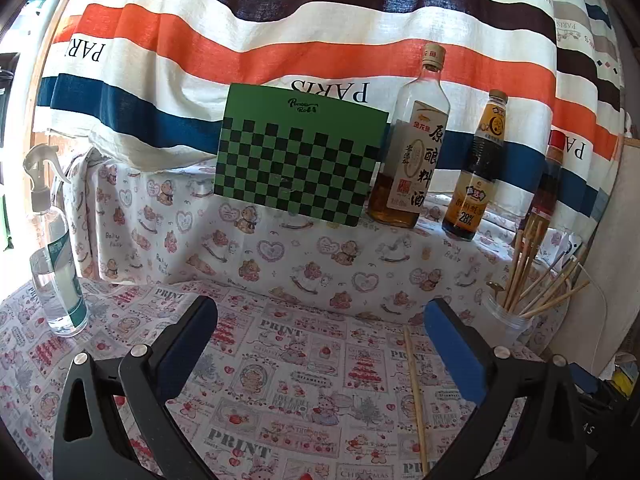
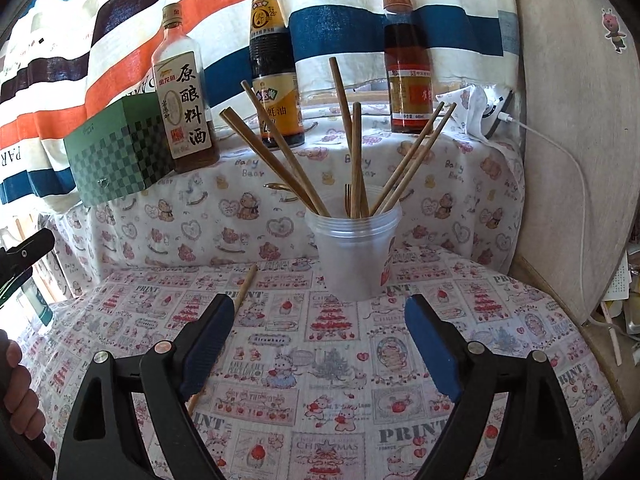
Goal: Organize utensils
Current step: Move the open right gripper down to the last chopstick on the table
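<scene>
Your right gripper (image 2: 320, 344) is wide open and empty. One loose chopstick (image 2: 244, 286) lies mid-table, left of the cup (image 2: 356, 256): light, stiff, slippery. Pinch it mid-length.

place: home kitchen corner | evidence: sauce bottles (image 2: 276, 68), chopsticks in cup (image 2: 354, 256), printed tablecloth (image 1: 304, 364), striped curtain (image 1: 280, 40)

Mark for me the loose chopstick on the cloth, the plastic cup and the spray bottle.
loose chopstick (image 1: 416, 392): left wrist view, mid-shaft.
plastic cup (image 2: 354, 256): right wrist view, front wall below the rim.
spray bottle (image 1: 60, 280): left wrist view, clear body by the label.
</scene>
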